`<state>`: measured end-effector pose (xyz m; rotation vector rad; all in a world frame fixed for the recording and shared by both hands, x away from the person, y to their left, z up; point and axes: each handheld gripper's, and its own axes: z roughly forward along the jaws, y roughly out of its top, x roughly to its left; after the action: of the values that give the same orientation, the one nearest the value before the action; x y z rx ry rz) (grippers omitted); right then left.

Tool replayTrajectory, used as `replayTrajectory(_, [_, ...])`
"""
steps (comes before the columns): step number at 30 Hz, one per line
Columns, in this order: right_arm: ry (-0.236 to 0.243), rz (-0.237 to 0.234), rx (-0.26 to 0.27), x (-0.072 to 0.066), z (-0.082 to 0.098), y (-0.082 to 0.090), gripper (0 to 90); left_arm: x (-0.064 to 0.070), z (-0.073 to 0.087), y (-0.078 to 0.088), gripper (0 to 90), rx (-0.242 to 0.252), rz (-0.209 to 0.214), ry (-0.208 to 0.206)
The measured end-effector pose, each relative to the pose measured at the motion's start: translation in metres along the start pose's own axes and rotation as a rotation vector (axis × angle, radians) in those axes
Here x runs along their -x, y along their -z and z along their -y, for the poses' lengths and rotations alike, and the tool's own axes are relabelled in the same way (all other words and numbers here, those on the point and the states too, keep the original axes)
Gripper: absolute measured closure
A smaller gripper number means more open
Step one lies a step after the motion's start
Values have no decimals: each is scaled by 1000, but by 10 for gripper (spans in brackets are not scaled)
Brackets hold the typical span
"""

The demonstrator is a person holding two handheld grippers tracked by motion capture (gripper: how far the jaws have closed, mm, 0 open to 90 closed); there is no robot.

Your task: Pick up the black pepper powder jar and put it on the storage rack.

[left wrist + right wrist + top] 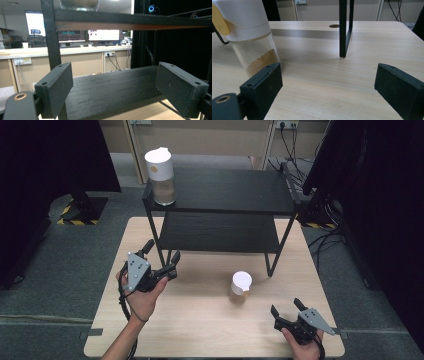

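While both grippers stand with jaws apart and empty, the small jar (241,288) sits upright on the table (200,330), in front of the black shelf rack (220,195), just off its front right leg. Right gripper (289,309) rests nearer than the jar, to its right; left gripper (161,256) faces the rack's lower shelf at the front left leg. Count: two jars, the taller jar (160,176) on the rack's top left corner; one rack.

The right gripper view crops the lid of the jar (249,32) beside the rack leg (344,27) at the top edge. In the left gripper view, just the glass bottom of the jar on the rack's top shelf (79,4) shows, contents unreadable.
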<state>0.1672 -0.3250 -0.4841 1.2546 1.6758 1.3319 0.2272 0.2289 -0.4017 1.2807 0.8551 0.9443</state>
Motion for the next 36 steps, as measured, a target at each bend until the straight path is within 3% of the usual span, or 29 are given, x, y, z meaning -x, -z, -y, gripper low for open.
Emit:
replayTrajectory(12, [1, 1, 0, 0, 0, 0, 81, -2, 27, 7, 134, -41, 4, -1])
replayTrajectory(27, [2, 2, -1, -1, 0, 0, 81, -2, 61, 13, 128, -141, 25, 28])
replayTrajectory(36, [3, 0, -1, 0, 0, 0, 81, -4, 71, 17, 124, -185, 19, 36])
